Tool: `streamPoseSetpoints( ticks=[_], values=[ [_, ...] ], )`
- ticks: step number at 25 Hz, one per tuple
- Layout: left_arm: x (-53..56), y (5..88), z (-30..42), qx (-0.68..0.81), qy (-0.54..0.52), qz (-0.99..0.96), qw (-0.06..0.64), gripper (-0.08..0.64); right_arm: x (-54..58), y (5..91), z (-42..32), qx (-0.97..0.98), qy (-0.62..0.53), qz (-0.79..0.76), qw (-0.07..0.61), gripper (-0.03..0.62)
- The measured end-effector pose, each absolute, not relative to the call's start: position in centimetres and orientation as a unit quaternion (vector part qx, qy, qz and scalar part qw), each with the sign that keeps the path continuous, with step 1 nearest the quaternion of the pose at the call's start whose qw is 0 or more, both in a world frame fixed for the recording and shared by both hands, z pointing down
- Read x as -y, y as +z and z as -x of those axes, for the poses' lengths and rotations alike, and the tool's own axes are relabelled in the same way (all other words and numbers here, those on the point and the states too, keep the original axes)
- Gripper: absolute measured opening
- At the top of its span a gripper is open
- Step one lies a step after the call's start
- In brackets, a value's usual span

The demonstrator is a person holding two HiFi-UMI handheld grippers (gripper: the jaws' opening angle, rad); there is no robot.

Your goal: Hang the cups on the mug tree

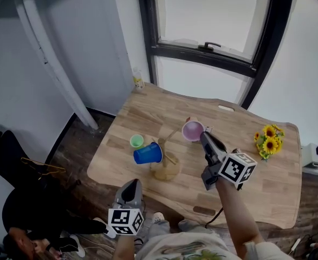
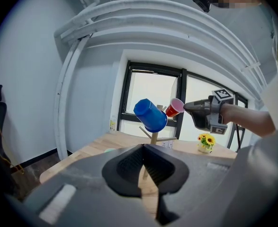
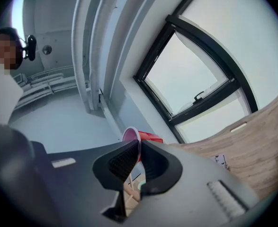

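1. Head view: a wooden table [image 1: 240, 191] fills the middle of the frame, with a dark-framed window [image 1: 213, 50] above it.
2. The mug tree [image 1: 167, 167] stands left of the table's centre. A blue cup [image 1: 148, 154] hangs tilted on its left side.
3. A green cup [image 1: 137, 141] stands on the table just to the upper left of the blue cup, mouth up.
4. Right gripper [image 1: 203, 136] comes in from the lower right and holds a red cup [image 1: 193, 130] in the air just to the upper right of the mug tree, pale inside facing the camera.
5. Right gripper view: the jaws are nearly together, pinching the red cup's rim [image 3: 131, 135] between the pads; the cup's body sticks out to the right.
6. I cannot tell whether the red cup touches a peg.
7. Left gripper [image 1: 131, 184] hangs low in the frame off the table's near edge, pointing at the tree and well apart from it.
8. Left gripper view: the jaws are closed together with nothing between them. Beyond them are the blue cup [image 2: 150, 115], the red cup [image 2: 175, 107] and the right gripper [image 2: 188, 109].
9. Sunflowers [image 1: 268, 141] sit at the table's right end.
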State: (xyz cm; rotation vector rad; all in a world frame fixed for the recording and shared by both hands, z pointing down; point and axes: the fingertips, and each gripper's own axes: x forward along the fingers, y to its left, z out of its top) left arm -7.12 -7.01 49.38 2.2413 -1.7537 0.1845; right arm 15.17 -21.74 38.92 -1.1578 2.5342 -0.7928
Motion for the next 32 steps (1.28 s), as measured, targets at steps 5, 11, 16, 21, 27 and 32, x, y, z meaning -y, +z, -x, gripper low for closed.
streamPoseSetpoints(
  ticks=[5,11,16,21,27,32],
  values=[
    [6.5,49.4,7.5,0.614,0.063,-0.773,0.145,0.005,23.0,38.6,-14.6,-0.872,-0.225,0.425,0.095,0.018],
    [5.9,49.4,8.1,0.622,0.063,-0.767,0.147,0.005,24.0,39.0,-14.2,-0.869,-0.18,0.457,0.063,0.018],
    [5.4,49.5,8.8,0.628,0.064,-0.761,0.148,0.005,23.8,38.7,-13.2,-0.876,-0.116,0.468,0.024,0.018],
    [5.0,49.8,9.2,0.634,0.064,-0.756,0.149,0.005,23.0,38.1,-11.6,-0.879,0.0,0.474,-0.041,0.018],
    [4.7,49.9,9.6,0.638,0.063,-0.753,0.15,0.005,21.6,38.0,-9.7,-0.857,0.145,0.477,-0.129,0.018],
    [4.6,50.0,9.8,0.64,0.062,-0.751,0.152,0.005,20.7,38.6,-8.6,-0.844,0.205,0.468,-0.165,0.018]
  ],
)
